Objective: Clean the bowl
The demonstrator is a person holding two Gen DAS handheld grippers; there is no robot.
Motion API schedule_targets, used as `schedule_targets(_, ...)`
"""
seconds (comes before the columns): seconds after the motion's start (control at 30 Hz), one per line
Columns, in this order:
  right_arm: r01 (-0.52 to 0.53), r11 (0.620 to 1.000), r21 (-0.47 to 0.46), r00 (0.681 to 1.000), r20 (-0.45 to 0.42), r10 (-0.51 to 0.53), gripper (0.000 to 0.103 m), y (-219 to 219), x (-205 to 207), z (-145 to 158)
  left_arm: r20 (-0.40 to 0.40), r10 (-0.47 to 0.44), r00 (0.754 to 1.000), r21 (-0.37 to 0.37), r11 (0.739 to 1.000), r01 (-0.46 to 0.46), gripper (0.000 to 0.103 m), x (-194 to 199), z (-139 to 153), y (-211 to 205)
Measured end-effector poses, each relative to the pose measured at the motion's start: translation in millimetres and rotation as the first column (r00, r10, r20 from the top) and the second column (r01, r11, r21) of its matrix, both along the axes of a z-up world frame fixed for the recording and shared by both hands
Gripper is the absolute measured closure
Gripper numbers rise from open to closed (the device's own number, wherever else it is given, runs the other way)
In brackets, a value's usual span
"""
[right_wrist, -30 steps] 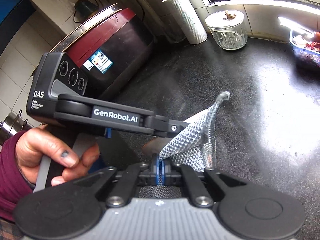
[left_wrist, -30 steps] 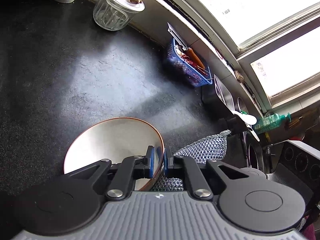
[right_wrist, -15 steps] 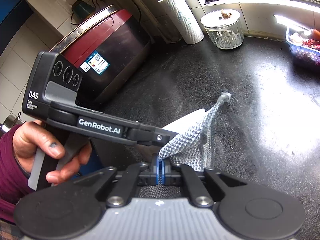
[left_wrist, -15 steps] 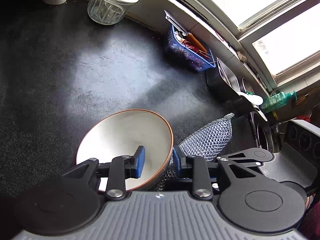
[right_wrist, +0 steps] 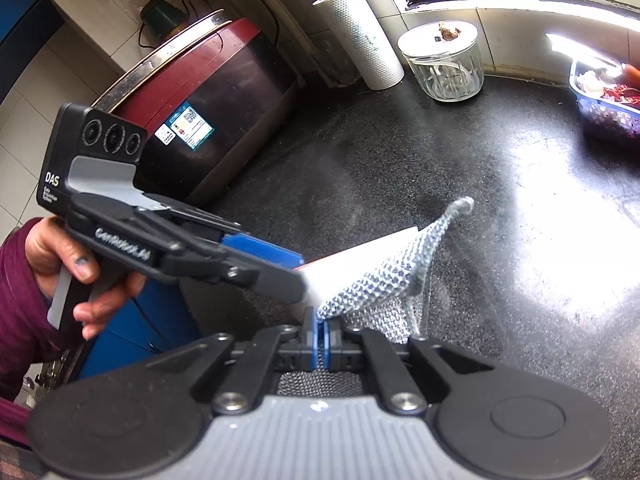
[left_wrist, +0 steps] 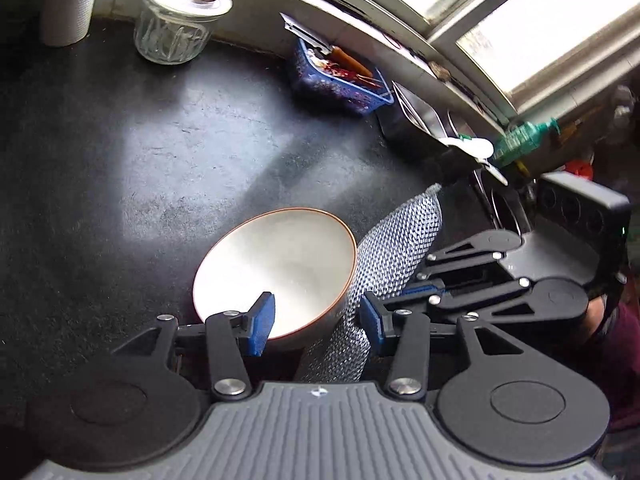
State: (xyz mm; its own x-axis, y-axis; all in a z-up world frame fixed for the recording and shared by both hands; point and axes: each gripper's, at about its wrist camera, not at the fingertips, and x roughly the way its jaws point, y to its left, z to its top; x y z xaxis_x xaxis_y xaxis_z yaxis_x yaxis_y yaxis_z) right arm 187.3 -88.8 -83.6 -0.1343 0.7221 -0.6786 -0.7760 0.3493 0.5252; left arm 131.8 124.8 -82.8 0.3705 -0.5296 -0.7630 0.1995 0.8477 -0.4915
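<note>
A white bowl [left_wrist: 276, 268] with a brown rim sits on the dark counter [left_wrist: 160, 152]. My left gripper [left_wrist: 316, 320] is open, its jaws wide apart astride the bowl's near rim without gripping it. My right gripper [right_wrist: 320, 336] is shut on a silver mesh scrubbing cloth [right_wrist: 384, 284], which hangs against the bowl's right side in the left wrist view [left_wrist: 400, 252]. In the right wrist view the bowl [right_wrist: 360, 256] shows as a white sliver behind the cloth, with the left gripper [right_wrist: 256, 256] at its left.
At the back stand a glass jar [left_wrist: 180, 24] with a white lid, a paper towel roll [left_wrist: 68, 4] and a blue basket [left_wrist: 340, 80] of utensils. A red and black cooker [right_wrist: 208, 92] stands at the left. A sink area with a green bottle [left_wrist: 520, 140] lies right.
My left gripper has let go of the bowl's rim and opened wide, and the bowl now rests on the counter. My right gripper stays shut on the cloth.
</note>
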Motion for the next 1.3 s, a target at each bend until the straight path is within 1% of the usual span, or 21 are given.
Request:
schedule_targets(0.07,0.003,1.000,-0.002,1.000,0.001,-0.003,0.100,-0.7,2.0,-0.1,0.023,-0.076,0.997,0.057,0.996,0.074,0.058,0.8,1.4,-4.2)
schedule_targets(0.13,0.006,1.000,-0.006,1.000,0.003,-0.006,0.100,-0.7,3.9,0.1,0.044,-0.142,0.989,0.096,0.986,0.138,0.058,2.1,2.9,-9.1)
schedule_targets(0.2,0.009,1.000,-0.009,1.000,0.006,-0.009,0.100,-0.7,5.8,0.4,0.057,-0.226,0.973,0.146,0.965,0.215,0.058,3.5,3.6,-17.8)
schedule_targets(0.3,0.016,1.000,-0.012,1.000,0.008,-0.016,0.100,-1.1,8.2,0.6,0.050,-0.318,0.947,0.205,0.931,0.302,0.059,5.0,1.4,-29.7)
schedule_targets(0.37,0.021,1.000,-0.013,1.000,0.009,-0.021,0.100,-1.2,9.7,0.7,0.047,-0.368,0.929,0.236,0.907,0.348,0.064,5.6,0.4,-37.3)
schedule_targets(0.4,0.024,1.000,-0.013,1.000,0.011,-0.023,0.100,-1.2,10.3,0.9,0.043,-0.379,0.924,0.234,0.903,0.359,0.070,6.4,0.1,-38.8)
schedule_targets(0.47,0.027,1.000,-0.013,1.000,0.012,-0.026,0.100,-0.8,12.2,1.2,0.050,-0.403,0.914,0.234,0.894,0.381,0.074,6.4,0.5,-42.7)
schedule_targets(0.53,0.030,0.999,-0.014,0.999,0.016,-0.029,0.100,-0.5,14.4,1.4,0.053,-0.409,0.911,0.237,0.891,0.387,0.088,7.2,0.1,-46.2)
schedule_targets(0.63,0.032,0.999,-0.016,0.999,0.022,-0.032,0.100,-0.3,18.2,1.8,0.062,-0.403,0.913,0.234,0.895,0.379,0.095,7.7,-0.3,-46.7)
schedule_targets(0.7,0.032,0.999,-0.016,0.999,0.025,-0.031,0.100,-0.1,20.5,1.8,0.069,-0.398,0.915,0.229,0.899,0.373,0.097,7.2,0.1,-47.2)
schedule_targets(0.73,0.029,0.999,-0.016,0.999,0.028,-0.029,0.100,0.3,21.3,1.7,0.075,-0.385,0.920,0.225,0.905,0.361,0.098,7.0,0.2,-47.0)
schedule_targets(0.87,0.015,1.000,-0.020,0.999,0.048,-0.014,0.100,2.5,23.5,2.6,0.076,-0.290,0.954,0.152,0.949,0.277,0.098,9.7,-1.2,-42.2)
schedule_targets(0.9,0.010,1.000,-0.021,0.998,0.055,-0.009,0.100,3.1,23.9,3.1,0.072,-0.246,0.967,0.102,0.966,0.238,0.098,10.9,-2.7,-38.6)
schedule_targets(0.93,0.005,1.000,-0.022,0.998,0.063,-0.003,0.100,3.8,24.4,3.6,0.065,-0.217,0.974,0.067,0.975,0.213,0.098,11.9,-4.3,-36.4)
schedule_targets(1.03,-0.013,1.000,-0.017,0.997,0.082,0.014,0.100,4.2,26.7,3.9,0.037,-0.126,0.991,-0.054,0.990,0.127,0.098,12.4,-12.6,-29.9)
schedule_targets(1.1,-0.019,1.000,-0.013,0.995,0.093,0.020,0.100,3.9,29.7,3.7,0.021,-0.061,0.998,-0.114,0.991,0.063,0.098,10.6,-18.6,-25.3)
schedule_targets(1.17,-0.029,1.000,0.003,0.996,0.085,0.028,0.100,1.6,33.4,2.6,0.004,0.002,1.000,-0.166,0.986,-0.001,0.098,9.2,-23.1,-20.0)
schedule_targets(1.23,-0.035,0.999,0.020,0.998,0.061,0.034,0.100,-1.7,35.1,0.3,-0.024,0.111,0.994,-0.239,0.964,-0.114,0.098,6.6,-28.6,-10.5)
schedule_targets(1.27,-0.038,0.999,0.029,0.998,0.048,0.036,0.100,-3.4,34.8,-0.9,-0.036,0.145,0.989,-0.263,0.953,-0.150,0.098,5.9,-30.1,-7.1)
schedule_targets(1.3,-0.040,0.998,0.038,0.999,0.035,0.038,0.100,-5.2,34.1,-2.3,-0.055,0.196,0.979,-0.298,0.933,-0.203,0.098,4.2,-33.1,-2.2)
